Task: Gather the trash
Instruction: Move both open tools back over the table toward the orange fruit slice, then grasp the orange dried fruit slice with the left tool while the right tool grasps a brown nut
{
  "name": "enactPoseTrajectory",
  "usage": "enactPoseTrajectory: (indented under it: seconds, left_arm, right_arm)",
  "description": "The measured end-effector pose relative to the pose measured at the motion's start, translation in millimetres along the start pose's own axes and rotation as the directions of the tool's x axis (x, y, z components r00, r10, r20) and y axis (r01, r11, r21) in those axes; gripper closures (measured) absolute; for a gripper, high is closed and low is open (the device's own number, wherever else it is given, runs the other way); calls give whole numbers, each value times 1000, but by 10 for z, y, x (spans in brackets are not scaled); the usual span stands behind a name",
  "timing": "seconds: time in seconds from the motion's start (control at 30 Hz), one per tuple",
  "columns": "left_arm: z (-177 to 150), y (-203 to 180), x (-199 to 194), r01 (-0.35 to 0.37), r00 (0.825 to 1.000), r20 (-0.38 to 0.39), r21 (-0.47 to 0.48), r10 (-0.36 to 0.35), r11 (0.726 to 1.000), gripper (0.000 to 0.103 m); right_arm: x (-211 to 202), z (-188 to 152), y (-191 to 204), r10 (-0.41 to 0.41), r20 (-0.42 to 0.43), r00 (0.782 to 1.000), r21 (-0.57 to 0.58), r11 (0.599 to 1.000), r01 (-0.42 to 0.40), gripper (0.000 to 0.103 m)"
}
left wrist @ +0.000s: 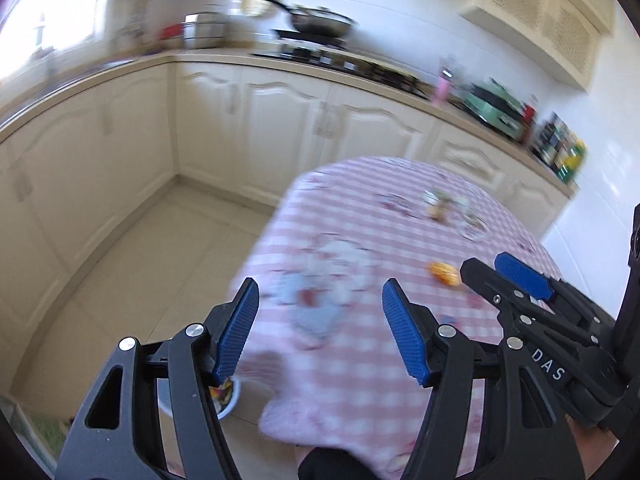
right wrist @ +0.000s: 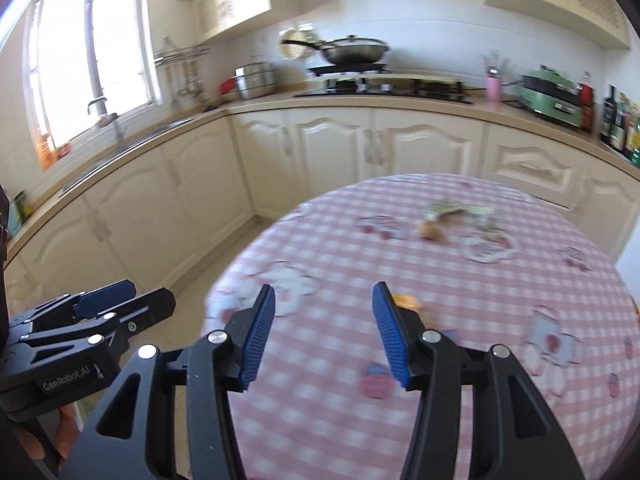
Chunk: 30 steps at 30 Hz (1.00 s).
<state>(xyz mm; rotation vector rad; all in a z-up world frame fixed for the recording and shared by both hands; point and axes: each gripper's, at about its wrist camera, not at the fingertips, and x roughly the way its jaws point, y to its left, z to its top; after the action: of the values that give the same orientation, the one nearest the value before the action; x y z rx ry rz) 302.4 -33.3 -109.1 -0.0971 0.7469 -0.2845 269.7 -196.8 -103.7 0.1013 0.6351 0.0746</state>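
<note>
1. Left wrist view: the left gripper (left wrist: 320, 320) hangs over the near edge of a round table (left wrist: 400, 400) draped in a pink-and-white checked cloth, its blue-padded jaws standing apart with nothing between them.
2. Same view: the right gripper (left wrist: 486, 266) reaches in from the right side, its fingers just beside an orange scrap of trash (left wrist: 444, 273) lying on the cloth; whether they touch it cannot be told through the blur.
3. Same view: a further cluster of trash (left wrist: 448, 206), yellow and greenish pieces too blurred to name, lies on the far side of the table, well apart from both grippers.
4. Same view: a white bowl (left wrist: 230, 398) holding colourful scraps sits on the tiled floor below the table's left edge, mostly hidden behind the left finger.
5. Right wrist view: the right gripper (right wrist: 324, 330) hovers above the cloth with jaws parted and empty; the orange scrap (right wrist: 408, 301) lies just beyond its right finger.
6. Same view: the far cluster (right wrist: 456, 218) rests near the table's back edge, in front of cream cabinets.
7. Same view: the left gripper (right wrist: 132, 300) shows at the left, off the table's edge and over the floor; from this side angle the gap between its jaws cannot be judged.
8. Same view: a wok (right wrist: 352, 50) stands on the stove on the back counter.
</note>
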Motion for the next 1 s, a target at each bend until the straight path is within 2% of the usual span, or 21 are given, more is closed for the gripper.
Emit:
enactPoseTrajectory:
  seconds: [0.23, 0.37, 0.5, 0.53, 0.6, 0.63, 0.73, 0.87, 1.0]
  left_arm:
    - [21, -761, 463, 63, 995, -80, 133, -52, 989, 42]
    - [20, -1094, 796, 53, 991, -130, 189, -29, 981, 42]
    - [28, -1276, 1048, 67, 984, -173, 206, -31, 976, 42]
    - [24, -1297, 1101, 66, 983, -182, 211, -27, 975, 42]
    - [14, -1324, 1231, 66, 976, -215, 215, -19, 974, 54]
    - [12, -1335, 1290, 69, 973, -231, 213, -18, 975, 71]
    - [43, -1302, 1330, 85, 974, -225, 204, -38, 975, 72]
    - [209, -1161, 1337, 61, 984, -178, 156, -33, 986, 72]
    - [414, -960, 1376, 15, 990, -140, 113, 1, 993, 72]
  right_arm:
    - [-81, -121, -940, -111, -18, 994, 108, 988, 112, 52]
    - [-2, -193, -1267, -132, -43, 990, 151, 979, 137, 53]
    - [119, -226, -1432, -134, -66, 989, 167, 975, 143, 53]
    - [133, -226, -1457, -133, -71, 989, 168, 975, 143, 53]
    - [228, -207, -1527, -125, -84, 989, 171, 976, 138, 53]
    - [259, -185, -1531, -122, -87, 989, 172, 976, 136, 53]
    - [393, -100, -1562, -111, -97, 989, 163, 979, 126, 53]
    - [599, 69, -1525, -97, -111, 989, 143, 983, 113, 53]
    - [873, 266, -1406, -63, -133, 989, 108, 991, 78, 53]
